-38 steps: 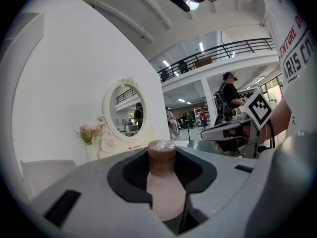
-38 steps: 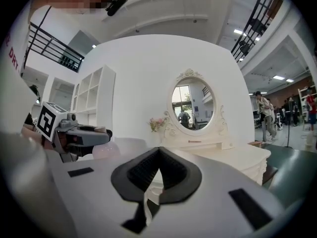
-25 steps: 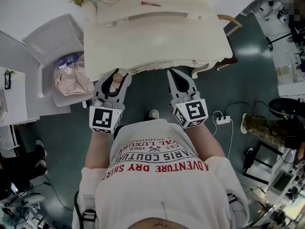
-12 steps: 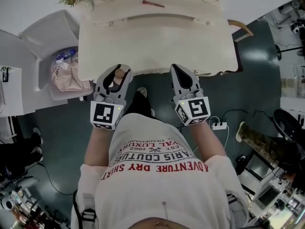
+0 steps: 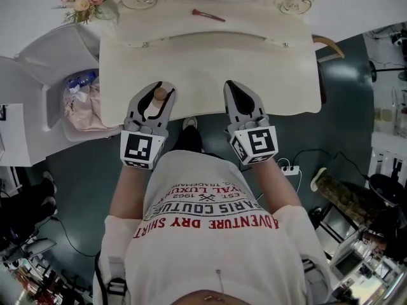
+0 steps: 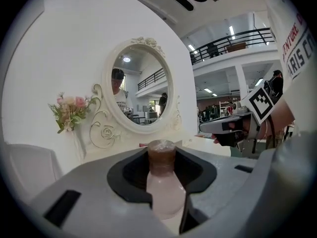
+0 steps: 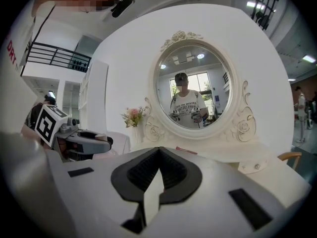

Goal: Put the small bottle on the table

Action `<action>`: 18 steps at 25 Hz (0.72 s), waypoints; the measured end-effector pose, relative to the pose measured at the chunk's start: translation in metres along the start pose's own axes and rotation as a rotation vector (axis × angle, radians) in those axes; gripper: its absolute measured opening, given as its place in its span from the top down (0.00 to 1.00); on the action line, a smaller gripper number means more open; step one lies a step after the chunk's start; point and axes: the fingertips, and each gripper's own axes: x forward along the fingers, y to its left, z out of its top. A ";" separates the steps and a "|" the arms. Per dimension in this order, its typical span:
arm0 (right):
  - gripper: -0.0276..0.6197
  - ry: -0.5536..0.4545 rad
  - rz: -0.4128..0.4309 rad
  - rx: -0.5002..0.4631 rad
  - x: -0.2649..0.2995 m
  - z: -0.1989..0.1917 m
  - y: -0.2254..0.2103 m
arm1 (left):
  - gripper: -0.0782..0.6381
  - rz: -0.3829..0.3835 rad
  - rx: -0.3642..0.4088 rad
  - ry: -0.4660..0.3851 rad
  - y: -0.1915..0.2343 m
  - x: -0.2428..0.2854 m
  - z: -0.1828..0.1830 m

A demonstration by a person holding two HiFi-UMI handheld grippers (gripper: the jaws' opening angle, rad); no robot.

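The left claw (image 5: 159,87) is clamped on a small pale pink bottle with a brown cap (image 6: 165,190). The bottle stands upright between the dark pads, its cap near the fingertips and its rounded body further back in the jaws. From the head view the bottle sits over the front edge of the cream carved desk (image 5: 210,59); whether its base touches the top cannot be told. The right claw (image 5: 233,86) is level with the left, well apart from the bottle, its jaws drawn together on nothing. A red-handled brush (image 5: 208,15) lies near the oval mirror (image 7: 194,87).
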 end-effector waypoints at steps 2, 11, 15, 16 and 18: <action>0.96 0.009 -0.002 -0.004 0.018 -0.002 -0.007 | 0.70 -0.001 -0.008 0.007 0.012 0.014 -0.004; 0.96 0.070 0.037 0.004 0.082 -0.028 -0.018 | 0.70 0.024 -0.046 0.054 0.057 0.063 -0.045; 0.96 0.110 0.059 0.013 0.107 -0.044 -0.019 | 0.70 0.027 -0.071 0.080 0.067 0.079 -0.066; 0.96 0.120 0.061 0.014 0.113 -0.048 -0.020 | 0.70 0.026 -0.076 0.086 0.070 0.083 -0.070; 0.96 0.135 0.063 0.017 0.124 -0.055 -0.021 | 0.70 0.022 -0.080 0.098 0.073 0.090 -0.080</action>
